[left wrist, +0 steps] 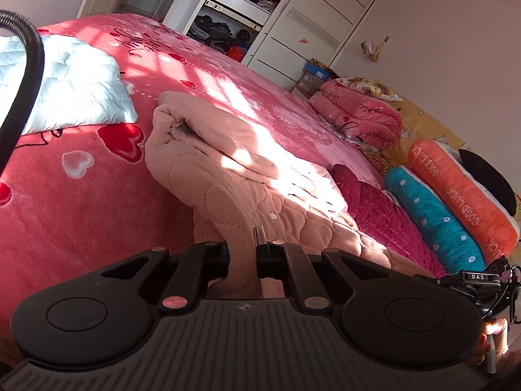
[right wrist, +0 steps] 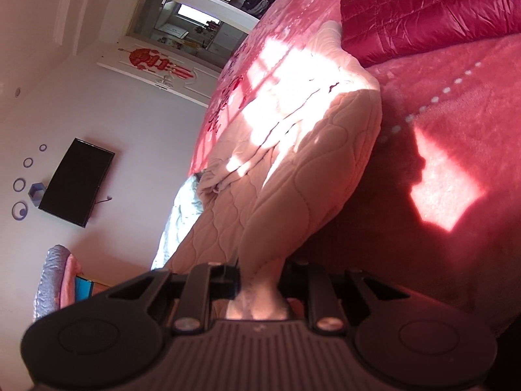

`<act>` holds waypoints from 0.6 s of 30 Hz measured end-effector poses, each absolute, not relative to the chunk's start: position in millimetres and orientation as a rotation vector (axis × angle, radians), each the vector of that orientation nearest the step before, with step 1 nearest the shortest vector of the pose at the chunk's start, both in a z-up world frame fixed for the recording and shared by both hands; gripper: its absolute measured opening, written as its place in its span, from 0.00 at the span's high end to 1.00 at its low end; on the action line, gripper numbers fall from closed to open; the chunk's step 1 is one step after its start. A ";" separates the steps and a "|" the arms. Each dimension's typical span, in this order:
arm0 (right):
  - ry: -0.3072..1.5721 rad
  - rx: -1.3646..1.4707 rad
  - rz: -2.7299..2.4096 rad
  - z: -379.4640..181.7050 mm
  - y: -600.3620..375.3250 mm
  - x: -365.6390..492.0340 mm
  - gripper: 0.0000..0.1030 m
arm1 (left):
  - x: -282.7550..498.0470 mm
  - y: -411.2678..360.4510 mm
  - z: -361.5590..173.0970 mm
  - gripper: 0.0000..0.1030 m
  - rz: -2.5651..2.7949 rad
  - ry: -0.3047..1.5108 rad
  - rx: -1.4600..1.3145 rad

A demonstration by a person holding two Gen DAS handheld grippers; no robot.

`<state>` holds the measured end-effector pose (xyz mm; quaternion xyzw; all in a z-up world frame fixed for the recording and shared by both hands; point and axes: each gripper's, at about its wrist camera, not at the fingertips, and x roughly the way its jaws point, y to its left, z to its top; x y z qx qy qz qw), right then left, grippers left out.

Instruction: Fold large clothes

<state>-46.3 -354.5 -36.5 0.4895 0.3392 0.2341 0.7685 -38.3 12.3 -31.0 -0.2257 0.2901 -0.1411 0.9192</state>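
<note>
A peach quilted garment (left wrist: 228, 169) lies bunched on the pink heart-print bedspread (left wrist: 81, 195). My left gripper (left wrist: 242, 254) is shut on its near edge; the fabric rises between the jaws. In the right wrist view the same garment (right wrist: 293, 163) stretches away from my right gripper (right wrist: 259, 277), which is shut on another part of its edge. The right gripper (left wrist: 482, 280) also shows at the lower right of the left wrist view. Sunlight washes out the garment's middle.
A pale blue quilted jacket (left wrist: 75, 88) lies at the left and a magenta quilted jacket (left wrist: 374, 208) at the right, also seen in the right wrist view (right wrist: 423, 9). Teal (left wrist: 433, 221) and orange (left wrist: 462, 202) bolsters, a folded pink blanket (left wrist: 361, 114), an open wardrobe (left wrist: 247, 6) stand beyond.
</note>
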 end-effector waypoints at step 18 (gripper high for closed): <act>0.663 1.284 0.597 -6.3 -379.1 -95.1 0.83 | -60.8 46.6 -10.8 0.94 -0.360 0.554 -0.719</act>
